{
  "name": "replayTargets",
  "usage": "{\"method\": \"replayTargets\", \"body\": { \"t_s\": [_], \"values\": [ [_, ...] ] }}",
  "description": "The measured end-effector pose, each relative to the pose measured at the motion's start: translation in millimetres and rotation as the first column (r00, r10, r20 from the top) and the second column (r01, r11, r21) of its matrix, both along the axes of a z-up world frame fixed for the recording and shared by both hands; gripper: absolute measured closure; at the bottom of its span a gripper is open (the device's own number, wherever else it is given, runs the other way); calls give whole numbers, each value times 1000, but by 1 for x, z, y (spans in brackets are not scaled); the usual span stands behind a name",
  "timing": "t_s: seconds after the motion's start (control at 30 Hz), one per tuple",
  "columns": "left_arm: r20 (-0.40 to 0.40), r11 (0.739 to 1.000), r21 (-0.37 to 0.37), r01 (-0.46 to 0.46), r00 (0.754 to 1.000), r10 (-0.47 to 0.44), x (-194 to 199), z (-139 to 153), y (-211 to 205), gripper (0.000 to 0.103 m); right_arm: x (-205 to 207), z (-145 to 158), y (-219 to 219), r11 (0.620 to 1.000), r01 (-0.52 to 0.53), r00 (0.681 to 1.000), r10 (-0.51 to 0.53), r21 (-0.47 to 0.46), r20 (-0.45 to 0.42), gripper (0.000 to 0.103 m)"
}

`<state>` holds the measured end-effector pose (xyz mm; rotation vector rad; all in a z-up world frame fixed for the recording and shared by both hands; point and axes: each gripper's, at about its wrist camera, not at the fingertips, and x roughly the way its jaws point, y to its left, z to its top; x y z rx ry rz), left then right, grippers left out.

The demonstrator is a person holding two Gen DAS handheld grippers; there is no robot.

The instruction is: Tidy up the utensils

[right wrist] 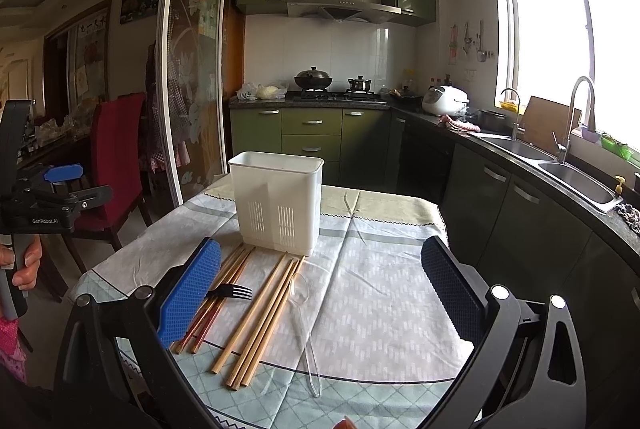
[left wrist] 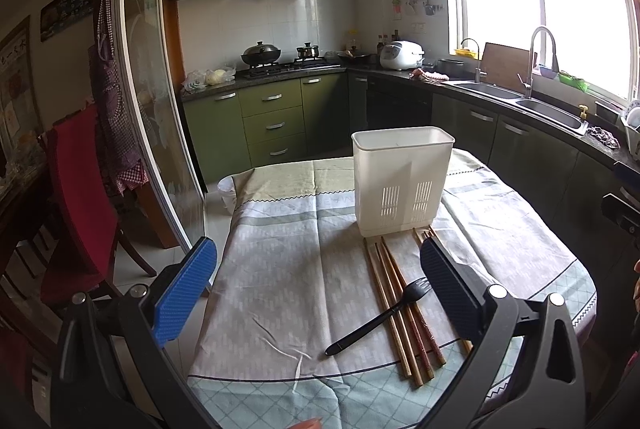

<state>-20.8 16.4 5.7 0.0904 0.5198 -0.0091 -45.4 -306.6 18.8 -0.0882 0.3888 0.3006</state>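
Here: left tongs (left wrist: 318, 293) wide apart | right tongs (right wrist: 320, 293) wide apart, above tablecloth (right wrist: 380, 293)

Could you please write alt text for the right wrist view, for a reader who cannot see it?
An open right gripper hovers over a cloth-covered table where wooden chopsticks, a black plastic fork and a clear plastic spoon lie before an upright white plastic utensil holder. Green kitchen cabinets stand behind.

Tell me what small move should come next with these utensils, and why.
Probably lower the open left gripper onto the black fork. It lies across the chopsticks, so it likely needs to go first, and the white holder behind them looks empty.
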Motion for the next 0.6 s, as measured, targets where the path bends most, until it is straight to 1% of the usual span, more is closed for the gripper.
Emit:
{"method": "replayTargets", "body": {
  "t_s": [0.6],
  "values": [
    [-15,1000,-7,12,1000,-12,8,-4,-3,6,5,-3,-1,1000,13,1000,-13,-6,-19,4]
  ]
}}
